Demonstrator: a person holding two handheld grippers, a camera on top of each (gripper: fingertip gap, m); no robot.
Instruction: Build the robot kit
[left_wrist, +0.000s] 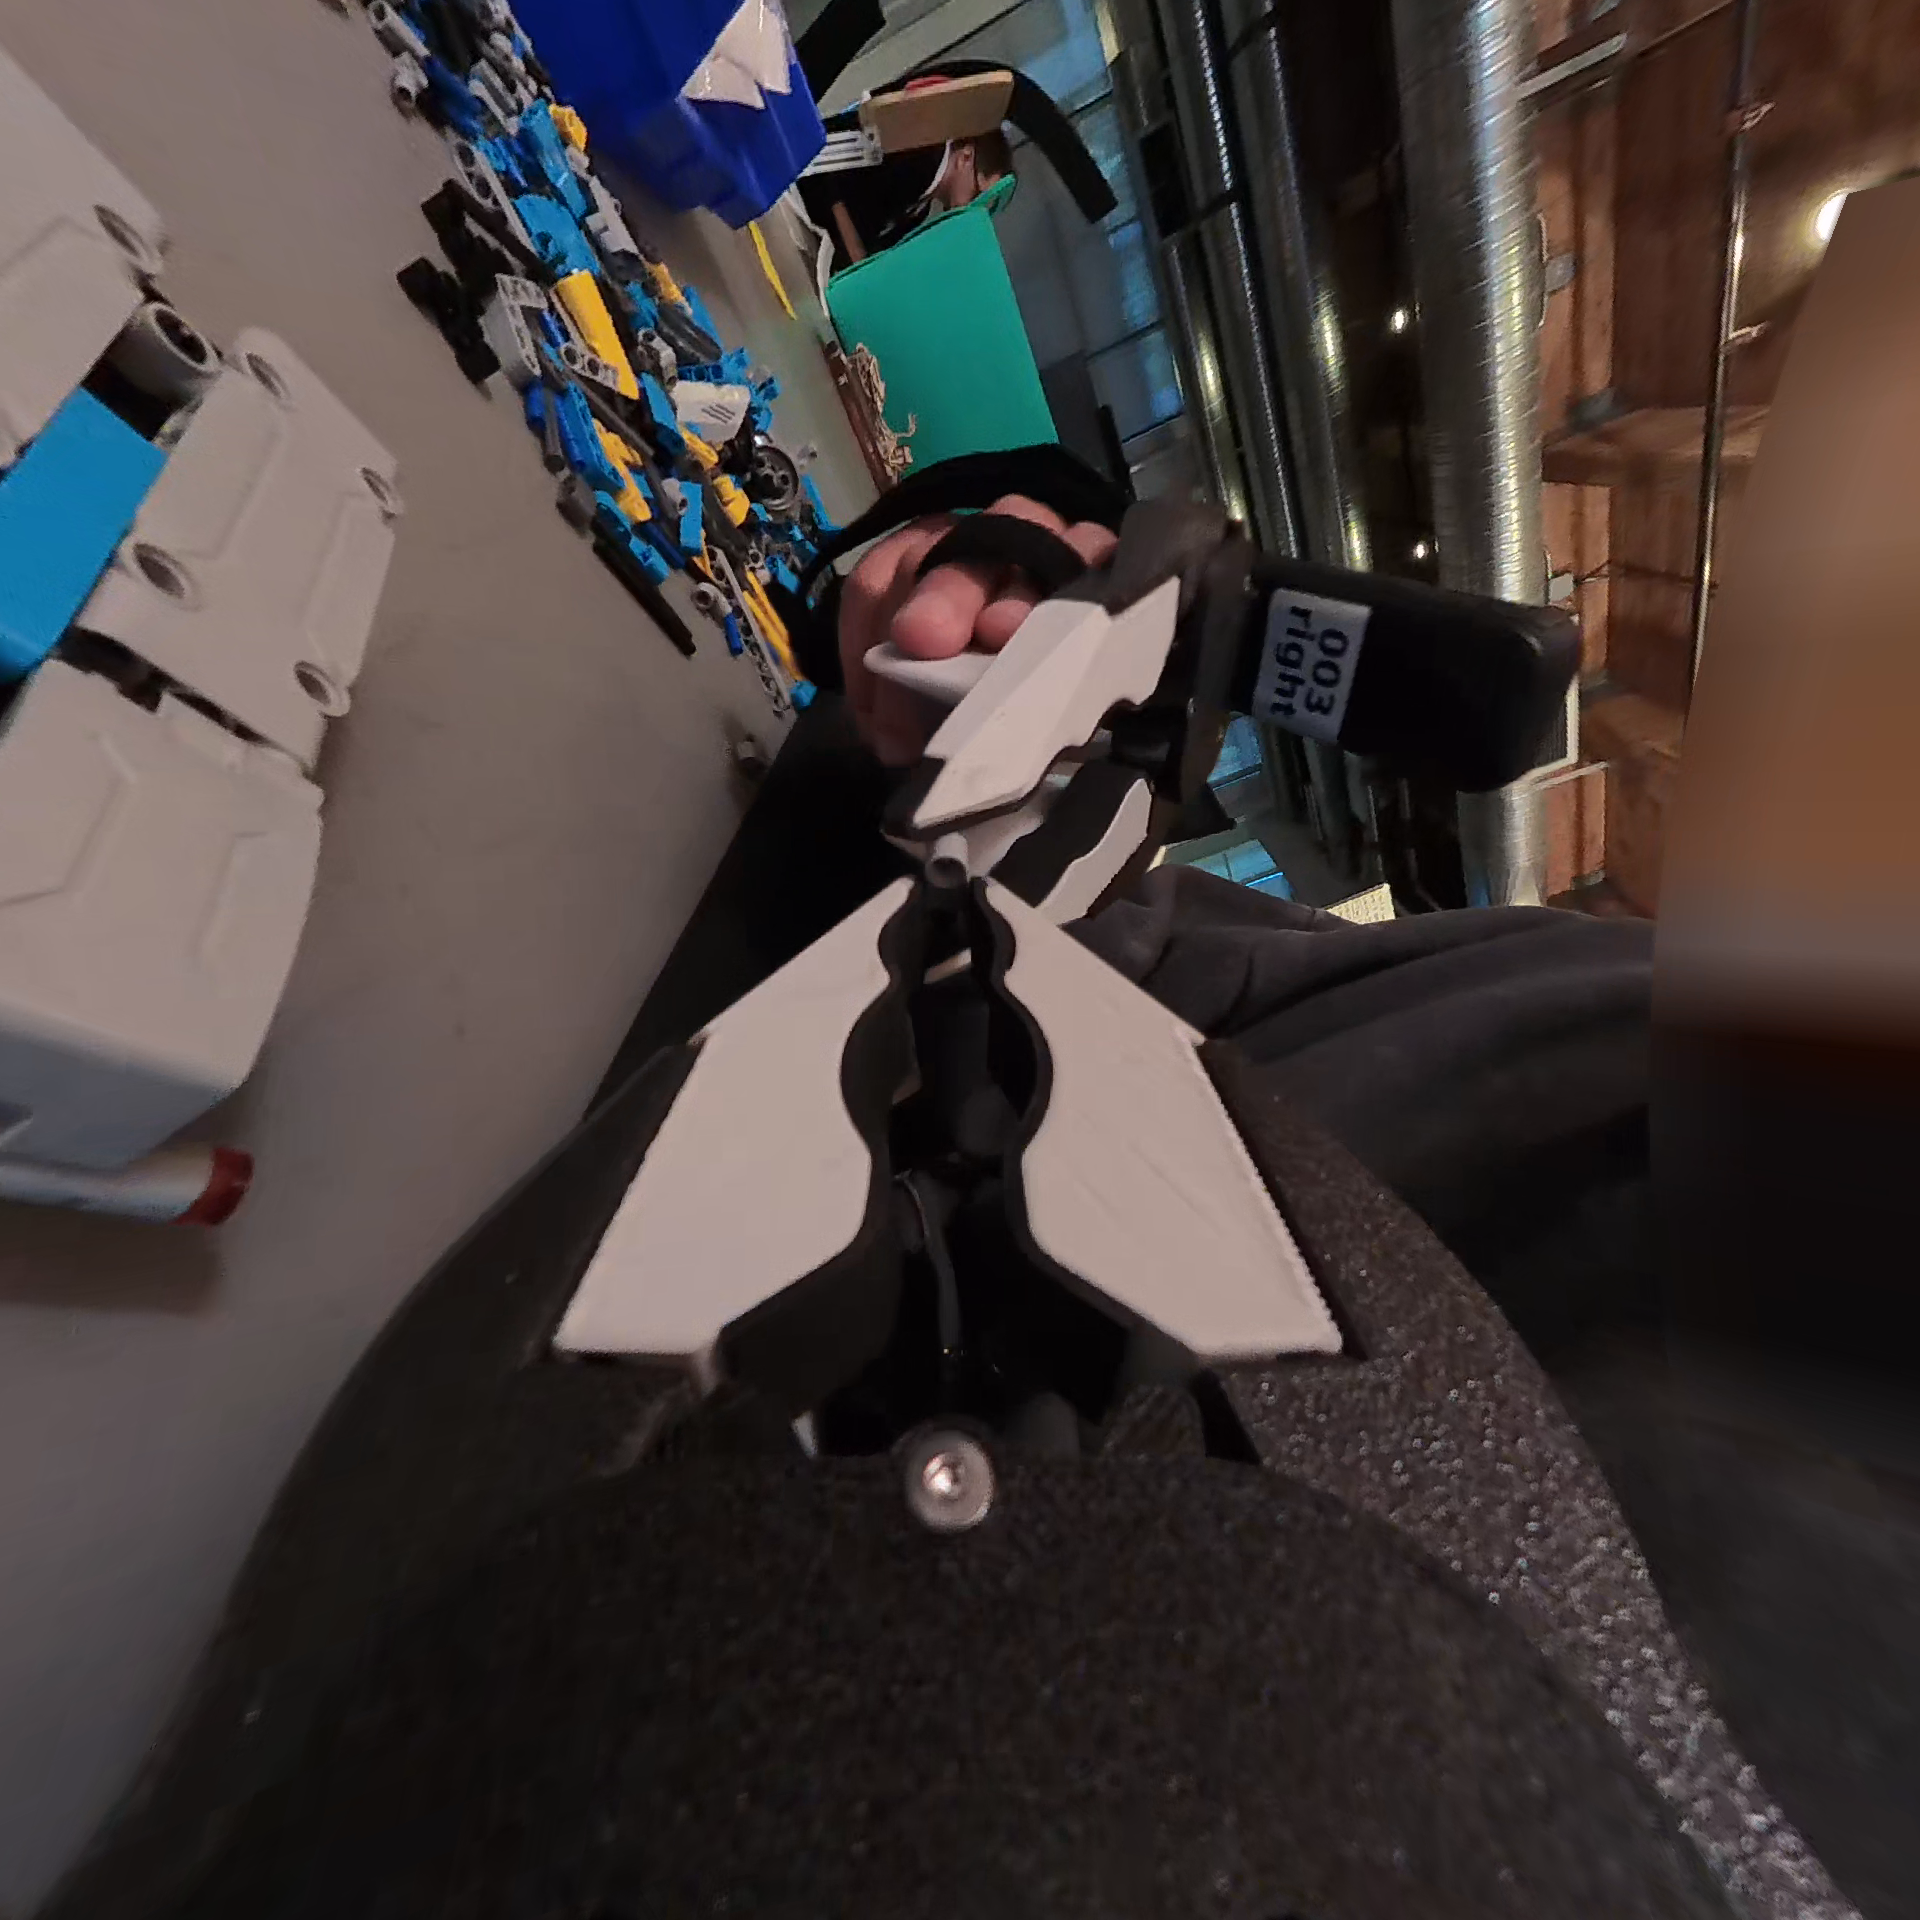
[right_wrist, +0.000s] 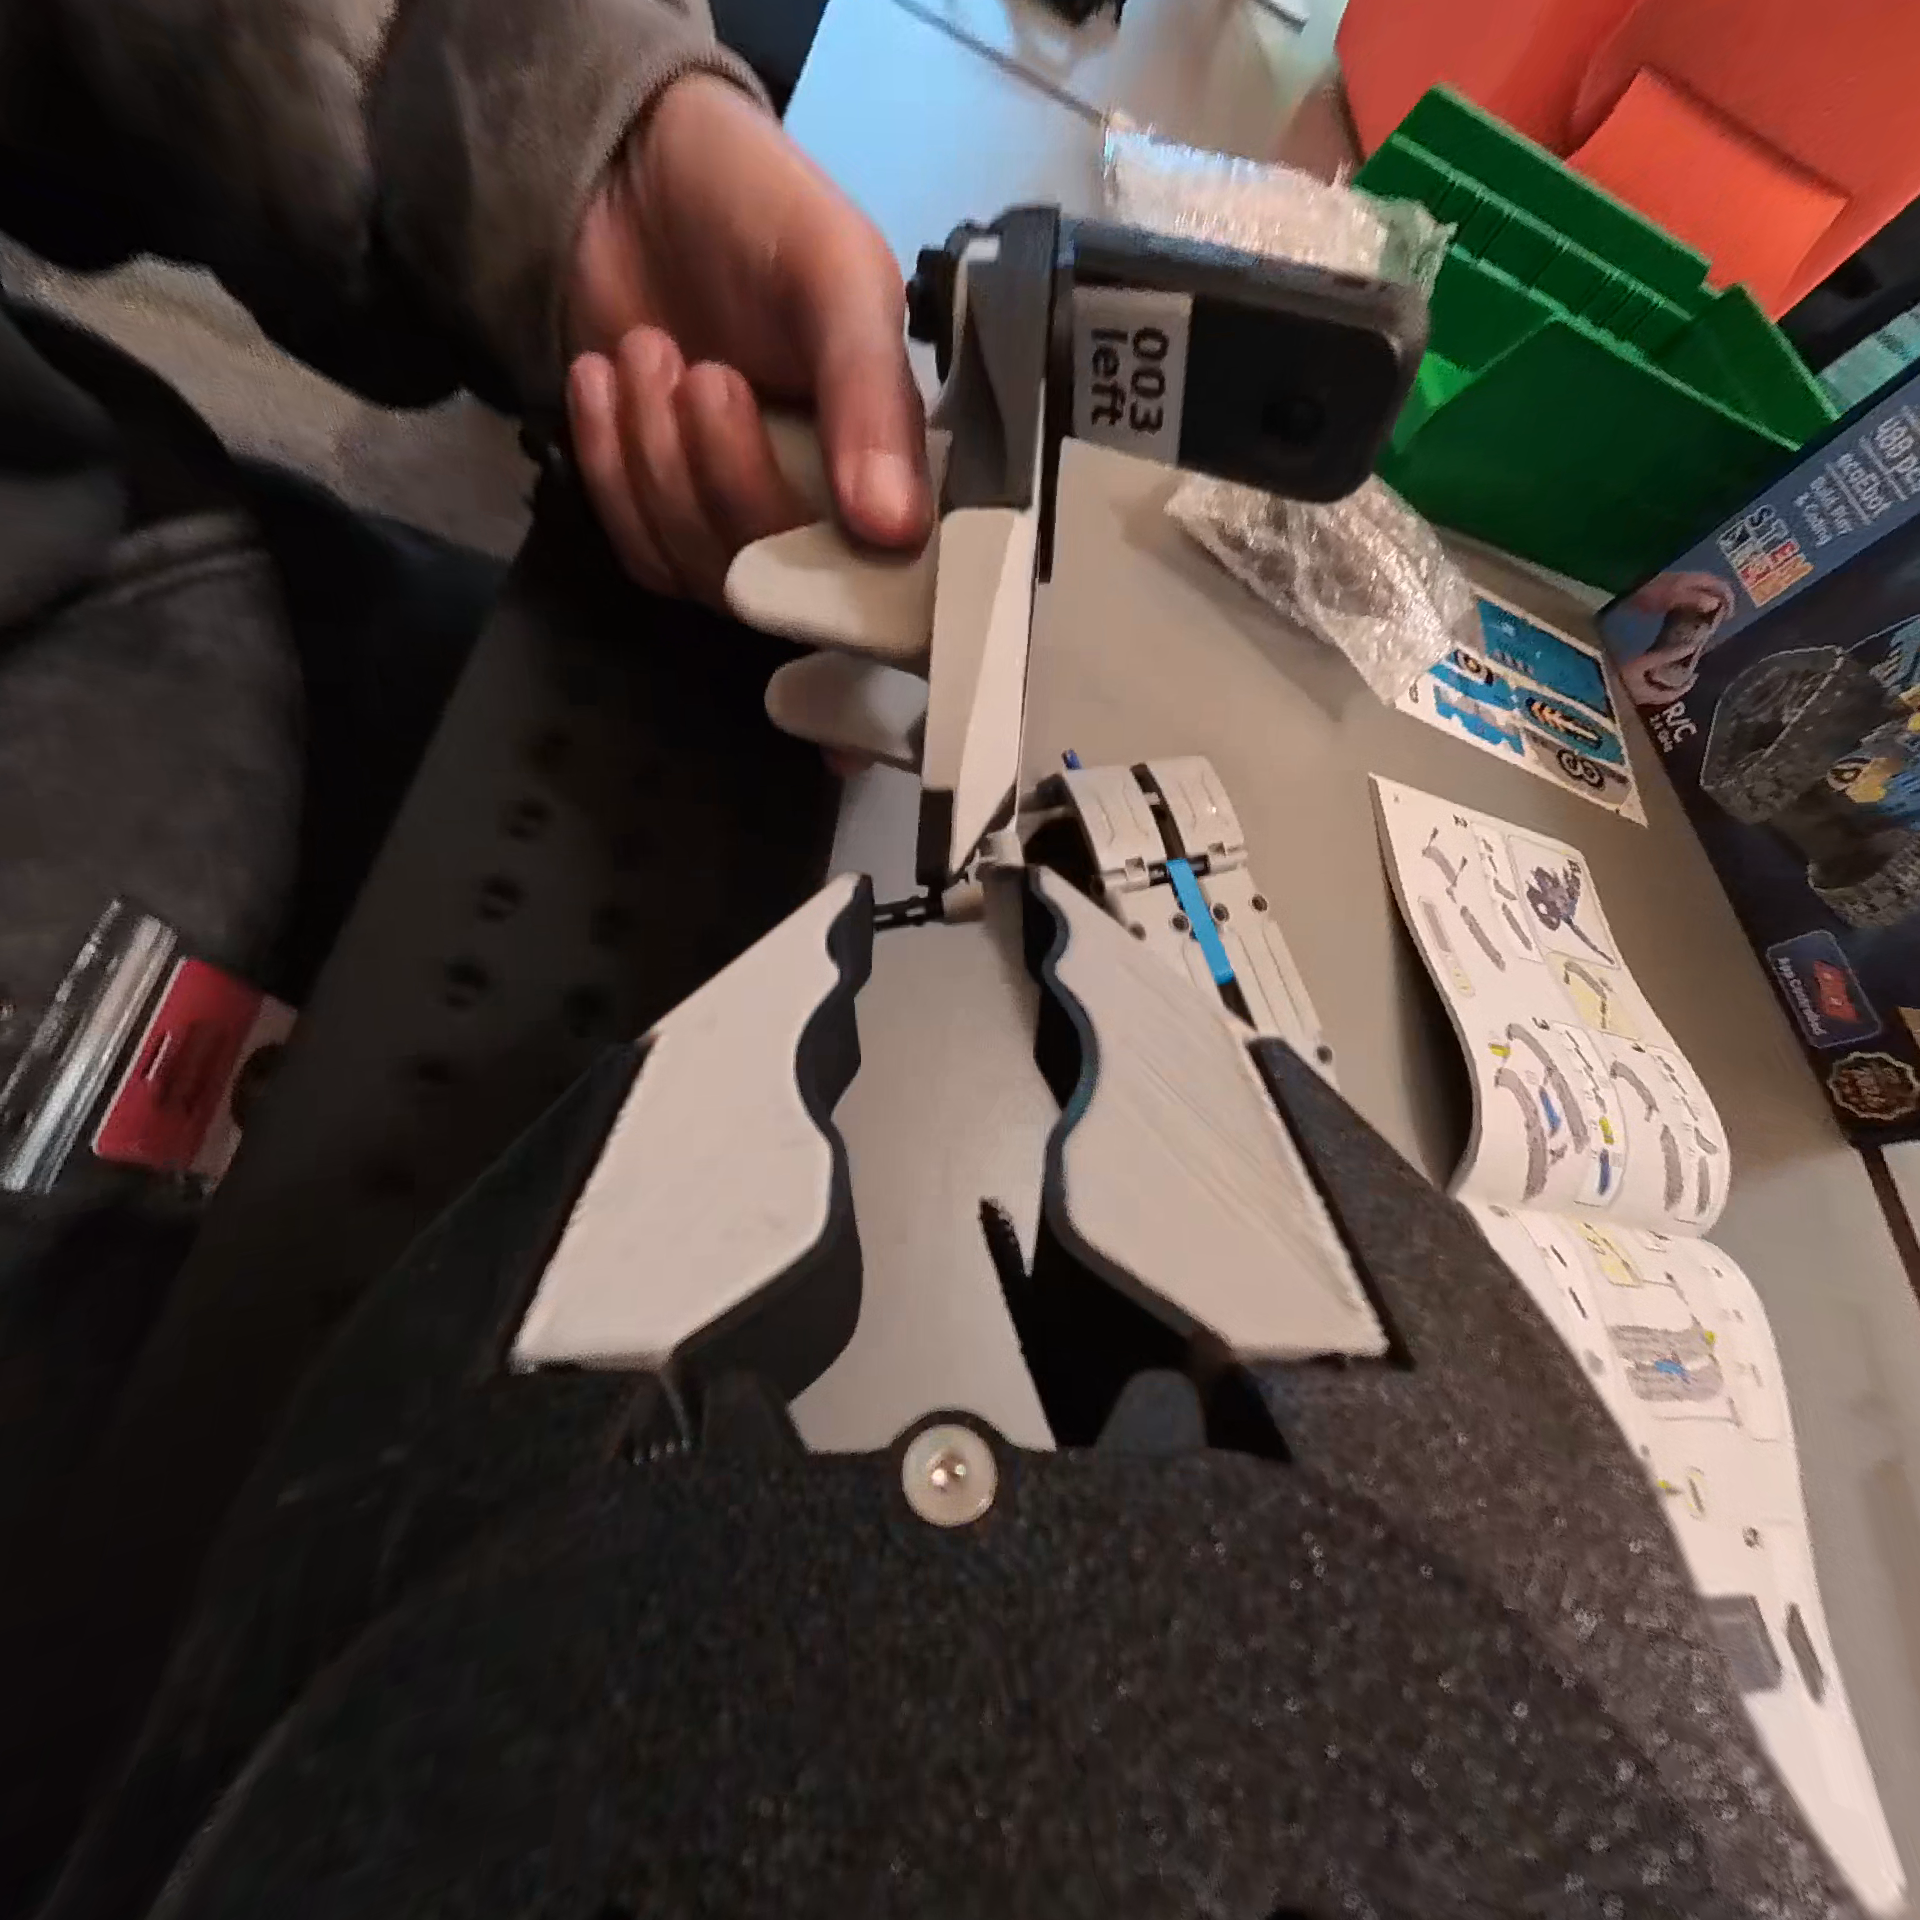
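My left gripper (left_wrist: 948, 896) is shut on a small black pin with a grey connector (left_wrist: 948, 864) at its tip. It also shows in the right wrist view, reaching down from above in a hand. My right gripper (right_wrist: 943, 891) meets it tip to tip. Its fingers stand partly apart and press on the two ends of the same piece, the black pin (right_wrist: 910, 910) against the left fingertip. Both are held in the air near the table's front edge. A grey and blue brick-built assembly (right_wrist: 1174, 862) lies on the table just behind, and fills the left side of the left wrist view (left_wrist: 208, 623).
A pile of loose blue, yellow, grey and black pieces (left_wrist: 623, 343) lies beside a blue bin (left_wrist: 707, 94). An open instruction booklet (right_wrist: 1558, 1039), a sticker sheet (right_wrist: 1517, 707), plastic bags (right_wrist: 1320, 561), a printed box (right_wrist: 1818, 779) and green bins (right_wrist: 1558, 312) lie to the right. The tips of both grippers are at nearly the same place.
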